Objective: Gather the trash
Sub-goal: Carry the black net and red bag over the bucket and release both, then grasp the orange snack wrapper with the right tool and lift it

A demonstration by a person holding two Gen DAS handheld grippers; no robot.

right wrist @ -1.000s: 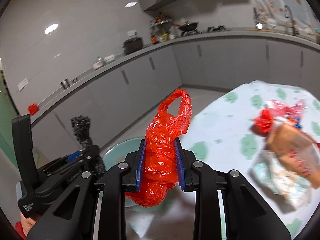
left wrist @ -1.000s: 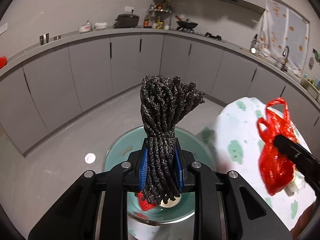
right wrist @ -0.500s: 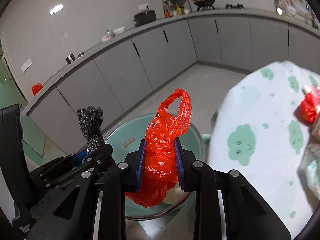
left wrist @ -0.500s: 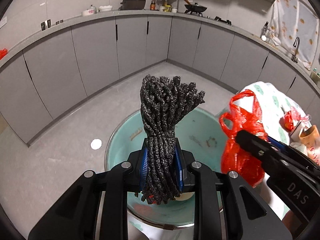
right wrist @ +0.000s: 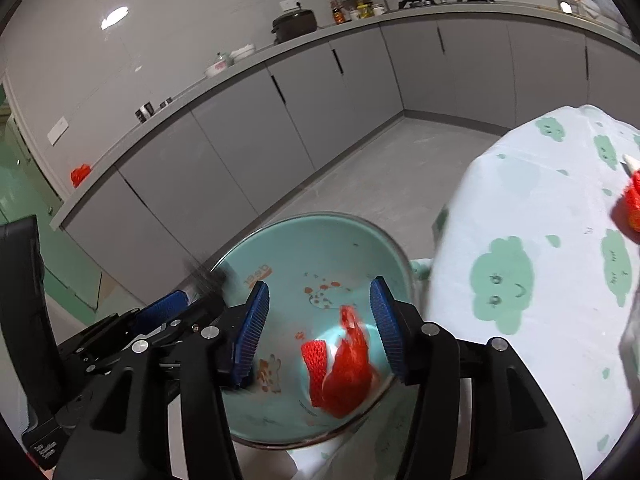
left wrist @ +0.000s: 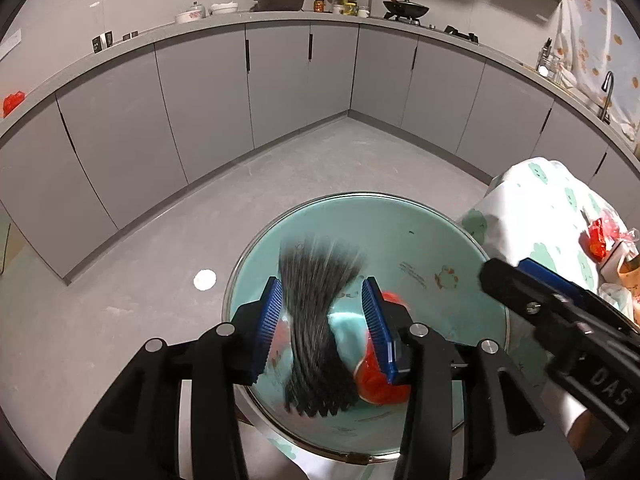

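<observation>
A teal basin (left wrist: 420,248) stands on the floor beside the table. My left gripper (left wrist: 325,320) hangs over it, its jaws opening. A black cord bundle (left wrist: 316,320) sits loose and blurred between the blue pads, clear of the right pad. My right gripper (right wrist: 319,324) is also over the basin (right wrist: 320,248) with its jaws opening and nothing pressed between the pads. The red plastic bag (right wrist: 352,364) lies blurred in the basin below them, next to a red mesh piece (right wrist: 316,364). In the left wrist view the red bag (left wrist: 380,384) shows behind the right pad.
A table with a cloud-print cloth (right wrist: 540,240) stands right of the basin and carries more red wrapping (left wrist: 598,236) and packets. Grey cabinets (left wrist: 200,92) line the walls around bare grey floor. A white disc (left wrist: 205,280) lies on the floor left of the basin.
Both grippers sank toward the basin and their jaws spread. The red bag dropped out of the right gripper into the basin. The black bundle slipped down, blurred, between the left pads.
</observation>
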